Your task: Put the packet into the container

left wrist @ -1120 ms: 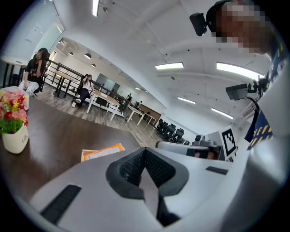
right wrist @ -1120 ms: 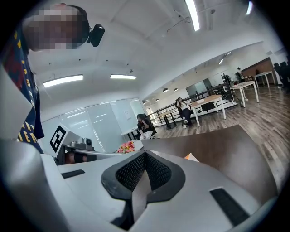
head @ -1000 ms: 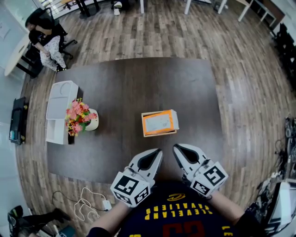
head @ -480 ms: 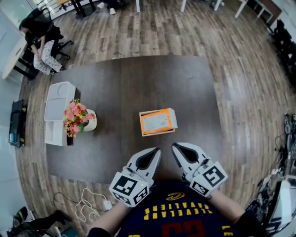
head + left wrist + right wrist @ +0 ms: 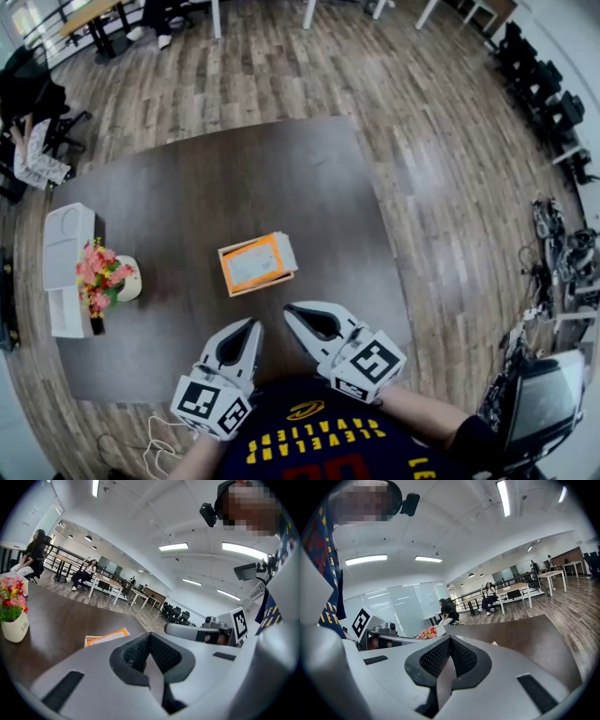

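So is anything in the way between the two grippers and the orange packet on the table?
Nothing visible. Only bare dark brown table lies between the shut left gripper, the shut right gripper and the flat orange-edged packet. The white pot of pink flowers stands far off at the table's left side.

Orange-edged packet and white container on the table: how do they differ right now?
The flat orange-edged packet lies mid-table, close ahead of the left gripper and right gripper; the white rectangular container sits at the table's left edge, beside pink flowers. The packet is shorter and colourful; the container is longer and plain white. Both rest on the dark wooden table, untouched.
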A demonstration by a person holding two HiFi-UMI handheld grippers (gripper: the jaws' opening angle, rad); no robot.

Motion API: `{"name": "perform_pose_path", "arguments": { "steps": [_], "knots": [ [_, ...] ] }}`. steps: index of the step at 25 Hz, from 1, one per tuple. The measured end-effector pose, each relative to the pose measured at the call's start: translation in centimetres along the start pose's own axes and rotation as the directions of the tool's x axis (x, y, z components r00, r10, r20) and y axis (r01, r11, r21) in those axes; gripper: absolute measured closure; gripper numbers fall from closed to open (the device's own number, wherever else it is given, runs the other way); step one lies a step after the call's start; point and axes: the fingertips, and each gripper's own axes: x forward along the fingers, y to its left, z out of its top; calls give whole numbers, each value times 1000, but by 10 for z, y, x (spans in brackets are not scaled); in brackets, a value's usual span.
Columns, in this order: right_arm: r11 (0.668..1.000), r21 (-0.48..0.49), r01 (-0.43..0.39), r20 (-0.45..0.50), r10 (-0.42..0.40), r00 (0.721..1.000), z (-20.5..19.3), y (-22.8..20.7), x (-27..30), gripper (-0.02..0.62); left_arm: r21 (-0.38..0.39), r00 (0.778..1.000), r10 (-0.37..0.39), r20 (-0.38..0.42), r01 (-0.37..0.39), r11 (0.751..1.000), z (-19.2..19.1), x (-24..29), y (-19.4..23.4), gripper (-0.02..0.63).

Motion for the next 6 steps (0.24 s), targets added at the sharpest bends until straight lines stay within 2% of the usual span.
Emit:
{"name": "perform_pose_path", "arguments": {
  "steps": [2,6],
  "knots": [
    [1000,4,-21,-16,21,1000,0,7,1,586,-9,1000,30,-2,-30,1000,1,-8,1,606],
    [999,-3,-47,-68,47,997,7,7,-24,586,-59,998,62,6,-61,996,-3,-7,-26,606]
  ]
}}
